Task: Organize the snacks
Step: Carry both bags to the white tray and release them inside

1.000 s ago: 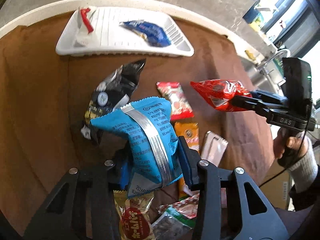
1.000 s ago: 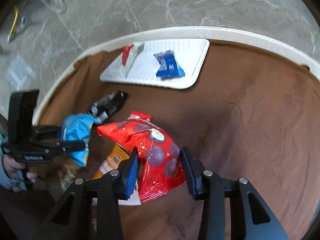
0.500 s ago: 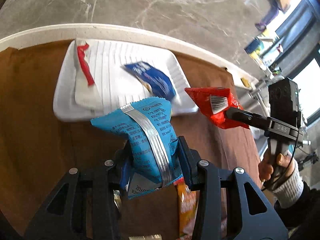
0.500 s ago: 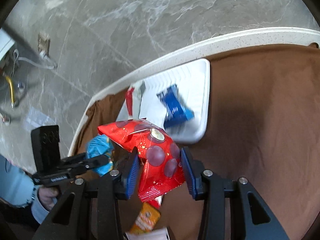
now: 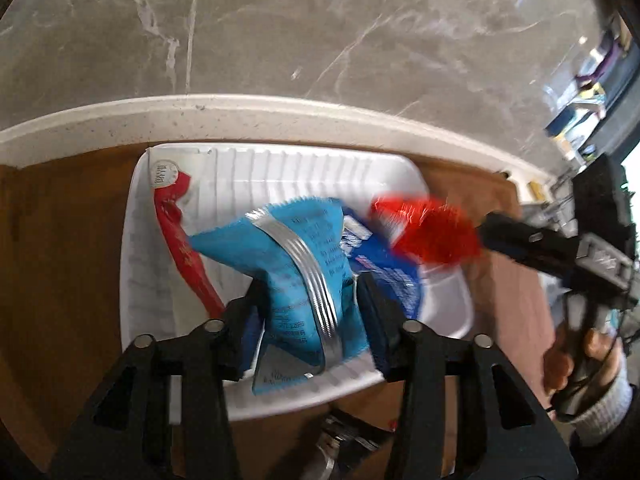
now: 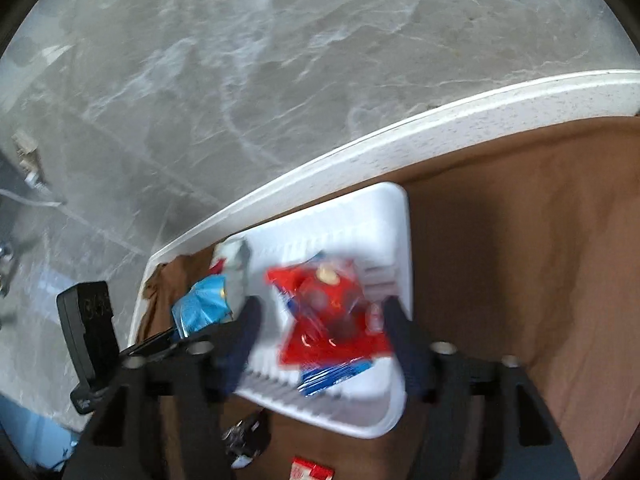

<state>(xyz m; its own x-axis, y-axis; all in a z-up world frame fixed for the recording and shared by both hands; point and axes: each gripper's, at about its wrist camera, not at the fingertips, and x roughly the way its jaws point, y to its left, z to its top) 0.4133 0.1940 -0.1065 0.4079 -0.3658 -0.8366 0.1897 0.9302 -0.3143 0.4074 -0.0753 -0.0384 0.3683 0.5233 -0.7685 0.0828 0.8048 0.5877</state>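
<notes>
My left gripper (image 5: 310, 312) is shut on a light blue snack bag (image 5: 296, 264) and holds it over the white ribbed tray (image 5: 280, 164). In the tray lie a red-and-white packet (image 5: 180, 236) and a dark blue packet (image 5: 384, 272). My right gripper (image 6: 320, 328) now stands open over the tray (image 6: 396, 216); the red snack bag (image 6: 328, 320) sits blurred between its spread fingers, above the dark blue packet (image 6: 336, 372). The red bag (image 5: 428, 232) and right gripper (image 5: 504, 232) also show in the left wrist view, and the blue bag (image 6: 204, 308) in the right.
The tray lies on a brown cloth (image 6: 520, 240) near the white table rim (image 5: 280, 108), with grey marble floor beyond. More snack packets lie on the cloth in front of the tray, a dark one (image 6: 244, 436) and a red one (image 6: 312, 472).
Both grippers moved forward over the tray with their bags. The right gripper's jaws have spread apart around the red bag; the left stays shut on the blue bag.
</notes>
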